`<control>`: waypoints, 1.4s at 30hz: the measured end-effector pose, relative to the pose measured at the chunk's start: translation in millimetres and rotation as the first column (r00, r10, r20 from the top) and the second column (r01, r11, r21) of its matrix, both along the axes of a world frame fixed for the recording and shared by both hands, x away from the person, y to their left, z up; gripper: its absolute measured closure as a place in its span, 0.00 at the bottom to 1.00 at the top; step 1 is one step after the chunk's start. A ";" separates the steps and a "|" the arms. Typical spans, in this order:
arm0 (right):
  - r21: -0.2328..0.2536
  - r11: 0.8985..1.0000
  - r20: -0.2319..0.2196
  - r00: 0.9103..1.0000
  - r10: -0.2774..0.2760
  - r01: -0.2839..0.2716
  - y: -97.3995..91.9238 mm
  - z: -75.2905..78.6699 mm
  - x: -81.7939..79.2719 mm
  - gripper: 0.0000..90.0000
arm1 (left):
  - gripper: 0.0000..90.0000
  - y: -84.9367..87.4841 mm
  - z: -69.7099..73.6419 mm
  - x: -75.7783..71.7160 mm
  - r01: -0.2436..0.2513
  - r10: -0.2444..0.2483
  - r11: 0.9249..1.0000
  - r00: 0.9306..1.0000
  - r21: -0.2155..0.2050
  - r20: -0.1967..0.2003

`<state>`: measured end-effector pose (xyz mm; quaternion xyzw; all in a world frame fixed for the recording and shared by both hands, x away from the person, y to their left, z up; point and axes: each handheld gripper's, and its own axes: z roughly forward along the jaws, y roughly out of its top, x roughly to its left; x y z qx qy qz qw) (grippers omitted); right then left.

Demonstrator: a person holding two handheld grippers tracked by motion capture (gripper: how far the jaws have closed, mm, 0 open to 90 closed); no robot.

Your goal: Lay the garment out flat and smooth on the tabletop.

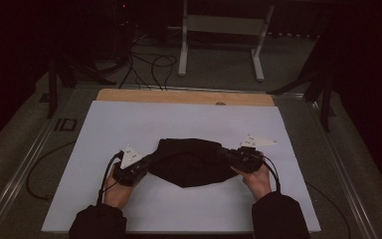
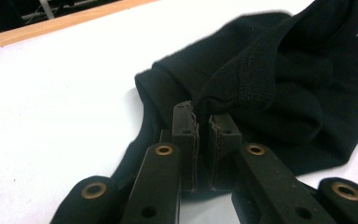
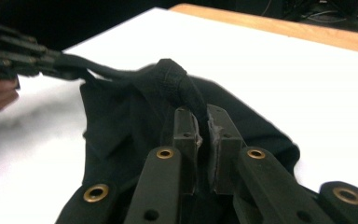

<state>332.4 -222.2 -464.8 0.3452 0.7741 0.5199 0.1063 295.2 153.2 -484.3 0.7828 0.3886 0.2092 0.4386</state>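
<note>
A black cloth garment (image 1: 191, 162) lies bunched in the middle of the white table cover (image 1: 129, 124). My left gripper (image 1: 146, 164) is shut on the garment's left edge; in the left gripper view a stitched hem (image 2: 242, 79) runs up from between the closed jaws of the gripper (image 2: 203, 120). My right gripper (image 1: 228, 155) is shut on the right edge. In the right gripper view a thick seamed fold (image 3: 177, 81) rises out of the pinched jaws of the gripper (image 3: 203, 119), and the garment (image 3: 121, 130) stretches toward the other gripper (image 3: 74, 65) at upper left.
The white cover sits on a wooden table whose bare far edge (image 1: 184, 96) shows beyond it. Cables (image 1: 149, 67) and a metal stand (image 1: 224, 35) are on the floor behind. White surface lies open on all sides of the garment.
</note>
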 end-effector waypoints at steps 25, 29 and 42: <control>0.058 0.989 0.029 0.990 -0.135 0.133 13.8 48.5 83.6 0.93 | 0.93 -5.7 41.9 101.5 -0.076 0.069 0.972 0.997 -0.224 -0.041; 0.059 0.986 0.029 0.987 -0.159 0.157 13.5 50.2 99.5 0.93 | 0.92 -9.7 42.2 120.9 -0.094 0.083 0.973 0.995 -0.209 -0.058; 0.058 0.963 -0.027 0.965 -0.261 0.263 13.6 29.4 150.0 0.93 | 0.92 -21.8 42.9 173.9 -0.161 0.143 0.968 0.984 -0.190 -0.107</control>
